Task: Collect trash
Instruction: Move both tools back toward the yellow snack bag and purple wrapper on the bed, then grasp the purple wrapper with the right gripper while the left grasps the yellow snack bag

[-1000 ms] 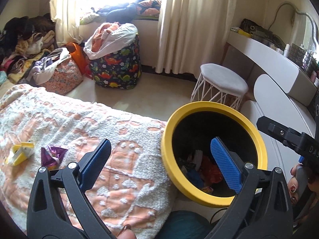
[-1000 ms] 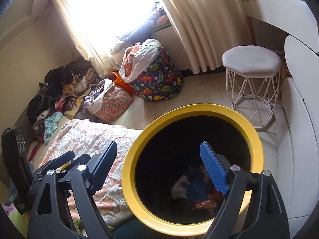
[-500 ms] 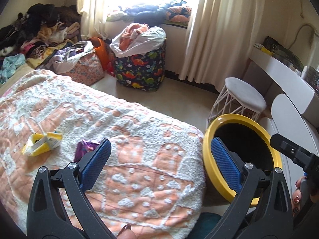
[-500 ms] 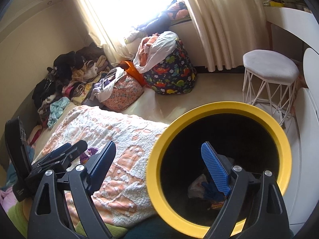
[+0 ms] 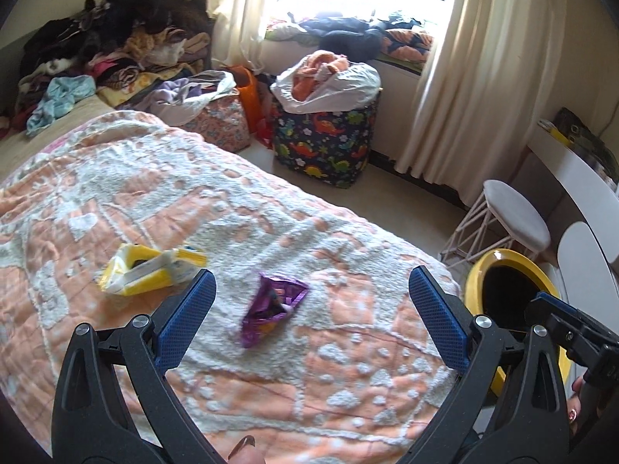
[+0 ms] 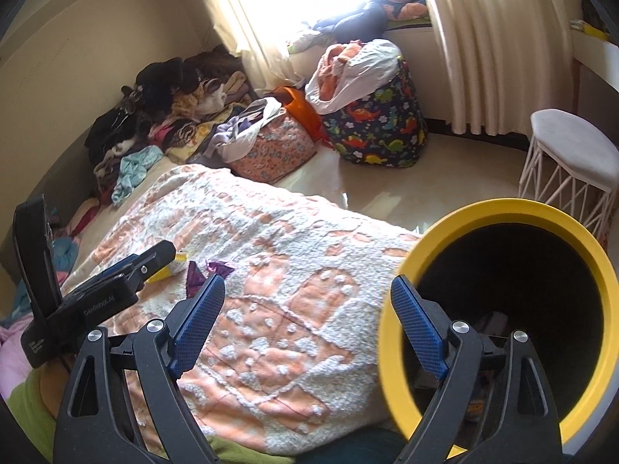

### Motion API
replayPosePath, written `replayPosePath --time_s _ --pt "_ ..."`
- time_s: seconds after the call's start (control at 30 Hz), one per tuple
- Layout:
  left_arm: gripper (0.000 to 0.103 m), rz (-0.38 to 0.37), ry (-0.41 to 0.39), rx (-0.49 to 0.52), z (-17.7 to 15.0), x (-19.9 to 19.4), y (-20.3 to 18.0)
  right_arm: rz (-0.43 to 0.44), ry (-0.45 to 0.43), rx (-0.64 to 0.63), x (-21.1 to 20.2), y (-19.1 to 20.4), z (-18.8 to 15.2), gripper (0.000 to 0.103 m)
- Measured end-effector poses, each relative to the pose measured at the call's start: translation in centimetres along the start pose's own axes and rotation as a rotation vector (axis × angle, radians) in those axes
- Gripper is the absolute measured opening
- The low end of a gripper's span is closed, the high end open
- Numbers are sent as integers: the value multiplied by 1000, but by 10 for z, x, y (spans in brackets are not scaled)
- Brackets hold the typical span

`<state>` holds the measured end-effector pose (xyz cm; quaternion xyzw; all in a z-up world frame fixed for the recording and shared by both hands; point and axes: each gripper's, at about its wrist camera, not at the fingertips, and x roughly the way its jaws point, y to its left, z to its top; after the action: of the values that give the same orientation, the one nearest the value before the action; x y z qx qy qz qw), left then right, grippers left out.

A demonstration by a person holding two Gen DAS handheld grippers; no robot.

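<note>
A purple foil wrapper [image 5: 272,303] lies on the orange-and-white bedspread [image 5: 154,201], between the open jaws of my left gripper [image 5: 309,294]. A yellow crumpled packet [image 5: 143,266] lies just left of it. The yellow-rimmed black bin [image 6: 499,309] stands beside the bed at the right; it also shows in the left wrist view [image 5: 503,270]. My right gripper [image 6: 305,301] is open and empty, hovering over the bed edge next to the bin. The wrapper [image 6: 205,272] and the left gripper body [image 6: 96,297] show at the left of the right wrist view.
A white stool [image 5: 514,224] stands beyond the bin. A dinosaur-print laundry bag [image 5: 325,143] and a floral bag [image 5: 220,123] sit on the floor by the curtains. Piled clothes [image 5: 96,54] lie at the far left. A white desk [image 5: 580,178] runs along the right.
Both grippers have swung left, away from the bin and over the bed. The purple wrapper now lies between the left gripper's jaws. Both stay open and empty.
</note>
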<state>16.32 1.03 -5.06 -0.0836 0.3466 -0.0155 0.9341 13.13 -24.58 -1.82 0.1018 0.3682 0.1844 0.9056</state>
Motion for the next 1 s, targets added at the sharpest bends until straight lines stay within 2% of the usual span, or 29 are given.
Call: replayPosePath --time_s 0.5,0.8,1.0 --pt "92 117 -11 -185 2 1 102 77 125 -106 76 67 -1 85" --pt "92 133 10 -292 -4 11 147 122 211 -167 130 106 -4 85" --pt "77 105 41 -354 -11 24 164 136 265 -154 163 118 -7 85"
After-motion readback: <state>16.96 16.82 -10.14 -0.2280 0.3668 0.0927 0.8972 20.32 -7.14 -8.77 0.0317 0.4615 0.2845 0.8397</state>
